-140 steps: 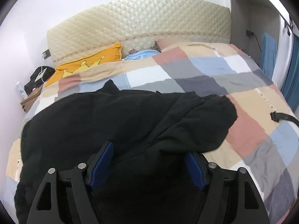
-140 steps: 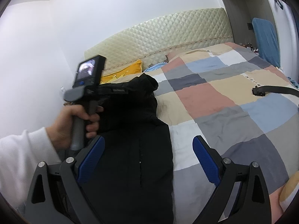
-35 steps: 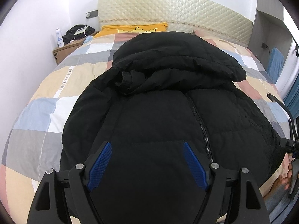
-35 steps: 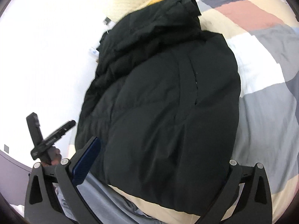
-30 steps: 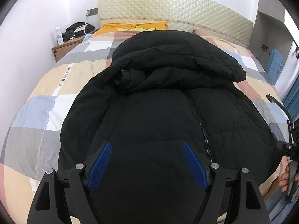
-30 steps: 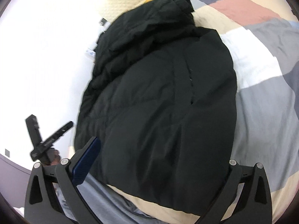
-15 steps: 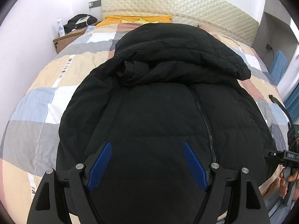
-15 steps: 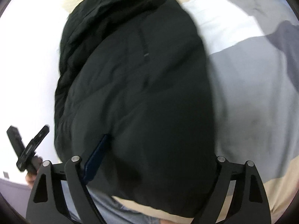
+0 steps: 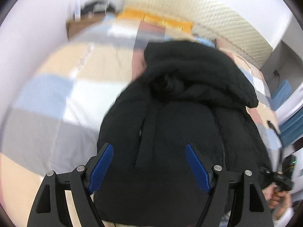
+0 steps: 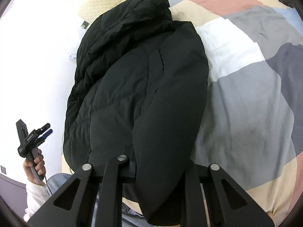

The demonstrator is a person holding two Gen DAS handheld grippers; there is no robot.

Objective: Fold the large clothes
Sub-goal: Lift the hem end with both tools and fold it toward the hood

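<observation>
A black hooded puffer jacket (image 9: 185,117) lies zipper side up on the patchwork bed cover (image 9: 56,98), hood toward the headboard. My left gripper (image 9: 149,166) is open and empty, hovering over the jacket's bottom left part. In the right wrist view the jacket (image 10: 144,87) fills the middle. My right gripper (image 10: 159,162) is shut on the jacket's bottom right hem, and the fabric bulges up between its arms and hides the fingertips. My left gripper also shows in the right wrist view (image 10: 44,130), held in a hand at the far left.
A quilted cream headboard (image 9: 217,19) and a yellow pillow (image 9: 157,19) are at the far end. A wooden nightstand (image 9: 79,26) stands at the far left. A black strap (image 10: 284,0) lies on the bed cover (image 10: 255,98) at the right. The left wrist view is motion blurred.
My right gripper moved down onto the jacket's bottom right hem and shut on it. My left gripper shifted left and tilted, so the jacket sits further right in its view.
</observation>
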